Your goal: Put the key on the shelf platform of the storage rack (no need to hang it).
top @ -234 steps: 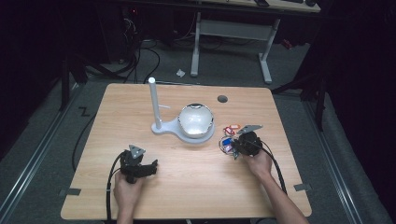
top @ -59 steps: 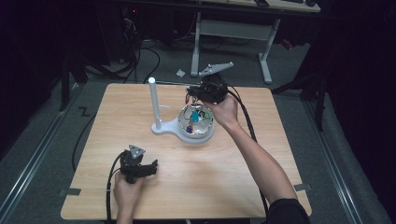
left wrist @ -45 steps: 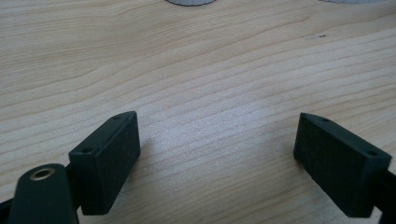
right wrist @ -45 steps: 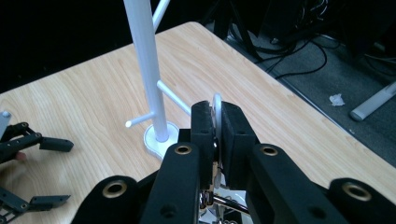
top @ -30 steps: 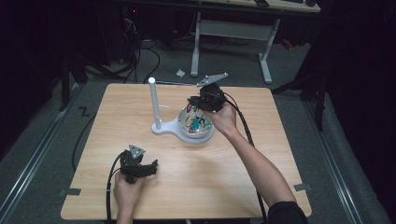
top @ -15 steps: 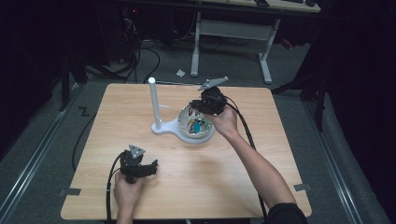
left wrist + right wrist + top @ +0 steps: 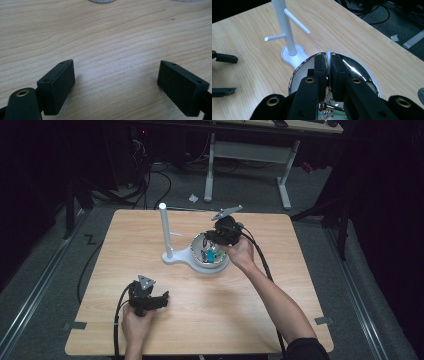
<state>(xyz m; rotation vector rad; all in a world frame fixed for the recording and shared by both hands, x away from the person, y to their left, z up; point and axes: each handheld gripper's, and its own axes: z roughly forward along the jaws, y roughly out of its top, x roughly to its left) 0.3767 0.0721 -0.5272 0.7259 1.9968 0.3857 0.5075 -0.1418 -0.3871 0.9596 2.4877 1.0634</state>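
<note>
A shiny metal bowl (image 7: 196, 246) sits on the white base of a stand with a tall white post (image 7: 164, 227) and side pegs (image 7: 297, 21). Small colourful items (image 7: 210, 254) lie inside the bowl. My right gripper (image 7: 213, 239) hangs over the bowl, tilted down into it. Its jaws are shut on a thin white piece (image 7: 328, 53), whose curved edge sticks up between them; I cannot tell what it is. My left gripper (image 7: 164, 300) rests low on the wooden table (image 7: 280, 270) at the front left, open (image 7: 122, 85) with bare wood between its jaws.
The bowl's rim (image 7: 362, 71) curves around my right gripper's (image 7: 328, 62) jaws. The left gripper (image 7: 223, 75) appears far off at that view's left edge. A cable (image 7: 262, 262) trails along the right forearm. Beyond the table stand a desk frame (image 7: 250, 155) and floor cables.
The right gripper was at the table's right beside the bowl; it then rose over the bowl and in the last second shifted slightly right and lower. The left gripper has stayed put.
</note>
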